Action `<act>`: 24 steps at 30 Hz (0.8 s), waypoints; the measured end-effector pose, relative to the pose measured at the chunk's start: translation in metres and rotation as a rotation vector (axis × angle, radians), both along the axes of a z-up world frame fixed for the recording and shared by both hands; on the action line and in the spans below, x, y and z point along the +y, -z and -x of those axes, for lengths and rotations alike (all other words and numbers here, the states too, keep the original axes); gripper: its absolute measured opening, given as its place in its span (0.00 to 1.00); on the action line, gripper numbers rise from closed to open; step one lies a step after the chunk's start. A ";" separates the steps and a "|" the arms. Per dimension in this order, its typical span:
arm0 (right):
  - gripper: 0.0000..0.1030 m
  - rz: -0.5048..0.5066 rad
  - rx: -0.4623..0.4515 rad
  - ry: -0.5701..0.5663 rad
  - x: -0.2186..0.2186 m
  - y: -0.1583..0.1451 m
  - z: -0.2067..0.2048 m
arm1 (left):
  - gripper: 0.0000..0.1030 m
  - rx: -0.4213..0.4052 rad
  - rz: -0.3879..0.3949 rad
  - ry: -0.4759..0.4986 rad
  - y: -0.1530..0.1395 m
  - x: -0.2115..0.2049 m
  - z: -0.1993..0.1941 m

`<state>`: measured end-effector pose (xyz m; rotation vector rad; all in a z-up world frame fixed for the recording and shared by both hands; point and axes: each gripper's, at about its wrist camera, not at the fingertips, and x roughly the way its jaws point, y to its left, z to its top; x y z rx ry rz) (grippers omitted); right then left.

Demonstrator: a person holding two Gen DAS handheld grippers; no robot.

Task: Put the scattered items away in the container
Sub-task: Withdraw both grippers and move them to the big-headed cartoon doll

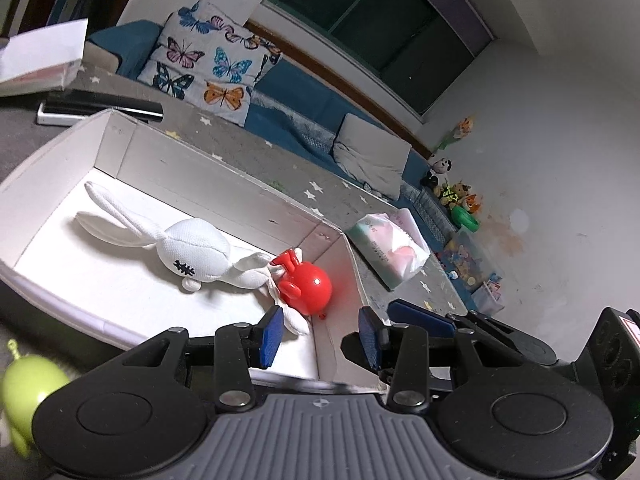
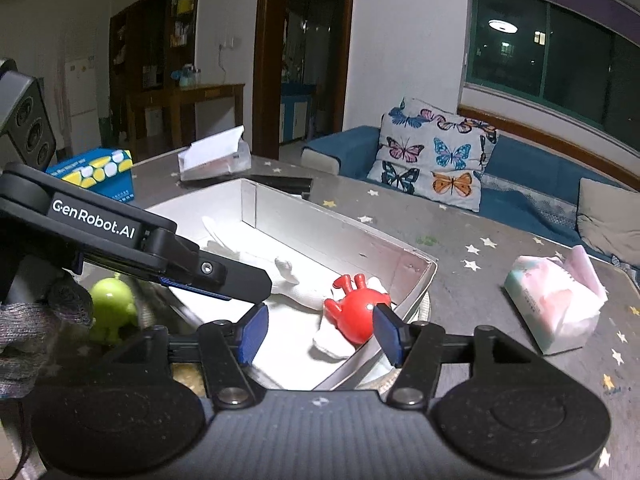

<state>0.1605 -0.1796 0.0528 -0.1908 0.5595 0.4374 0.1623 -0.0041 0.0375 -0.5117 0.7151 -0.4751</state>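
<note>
A white cardboard box (image 1: 120, 148) (image 2: 340, 228) stands on the table. Inside lie a white plush rabbit (image 1: 192, 250) (image 2: 288, 270) and a red round toy (image 1: 306, 286) (image 2: 356, 314) at the box's right end. A green alien toy (image 1: 28, 388) (image 2: 112, 304) stands outside the box at its near left. My left gripper (image 1: 320, 338) is open and empty above the box's near right corner. My right gripper (image 2: 320, 334) is open and empty, just in front of the red toy. The left gripper's body crosses the right wrist view (image 2: 120, 232).
A pink tissue pack (image 1: 390, 246) (image 2: 556, 304) lies on the table right of the box. A blue carton (image 2: 100, 176), a white open box (image 2: 216, 158) and a black bar (image 1: 104, 106) sit behind. A sofa with a butterfly cushion (image 2: 436, 160) lies beyond.
</note>
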 end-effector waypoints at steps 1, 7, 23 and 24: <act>0.61 -0.004 -0.008 0.003 0.000 -0.002 0.006 | 0.42 -0.005 -0.004 -0.001 -0.001 0.000 0.004; 0.63 -0.014 -0.035 0.007 -0.003 -0.003 0.034 | 0.42 -0.029 -0.040 -0.007 -0.005 -0.002 0.029; 0.73 -0.061 -0.039 0.004 -0.003 0.014 0.091 | 0.42 0.011 -0.129 -0.026 0.010 -0.007 0.074; 0.73 -0.063 -0.039 0.006 -0.003 0.015 0.094 | 0.42 0.015 -0.135 -0.028 0.011 -0.008 0.076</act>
